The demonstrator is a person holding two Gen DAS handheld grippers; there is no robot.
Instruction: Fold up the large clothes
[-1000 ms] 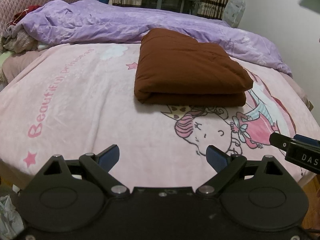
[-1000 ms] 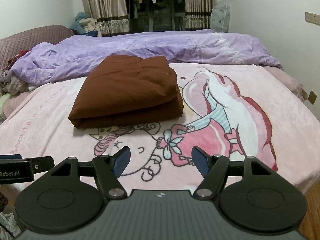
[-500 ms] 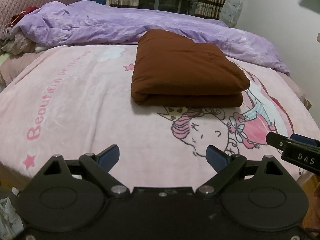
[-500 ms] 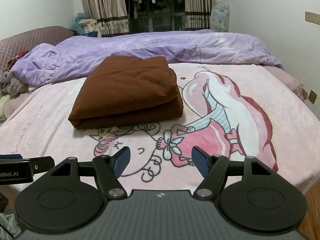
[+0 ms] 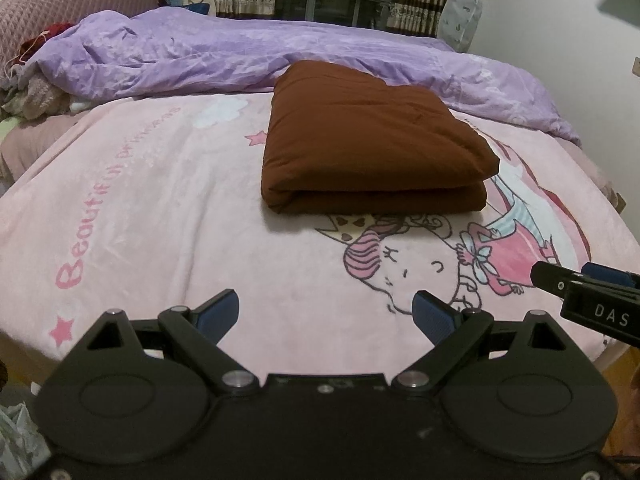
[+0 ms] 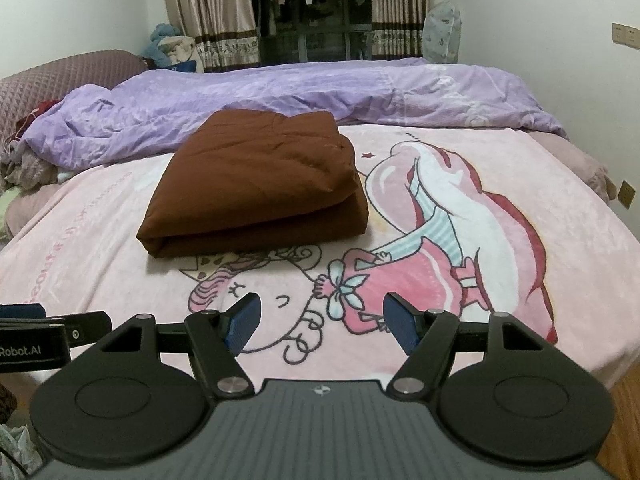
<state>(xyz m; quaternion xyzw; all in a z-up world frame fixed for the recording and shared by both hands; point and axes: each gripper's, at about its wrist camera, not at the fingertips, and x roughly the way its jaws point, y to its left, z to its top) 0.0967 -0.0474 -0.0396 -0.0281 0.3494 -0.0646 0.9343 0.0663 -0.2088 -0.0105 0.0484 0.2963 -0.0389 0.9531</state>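
A brown garment [image 5: 372,140] lies folded in a thick rectangle on the pink cartoon blanket [image 5: 160,208]; it also shows in the right wrist view [image 6: 256,188]. My left gripper [image 5: 326,314] is open and empty, held above the blanket's near edge, well short of the garment. My right gripper [image 6: 320,318] is open and empty, beside the left one at the near edge. The right gripper's tip [image 5: 592,292] shows at the right of the left wrist view. The left gripper's side [image 6: 48,336] shows at the left of the right wrist view.
A crumpled purple duvet [image 5: 280,52] lies across the far side of the bed, touching the garment's back edge. A mauve headboard [image 6: 60,80] and loose clothes [image 5: 32,92] are at the far left. Curtains and a window are behind. Wooden floor [image 6: 624,396] shows at the right.
Both grippers have stayed open. The left wrist view has drifted slightly, with the garment sitting a little lower and more to the left. The right wrist view is almost unchanged.
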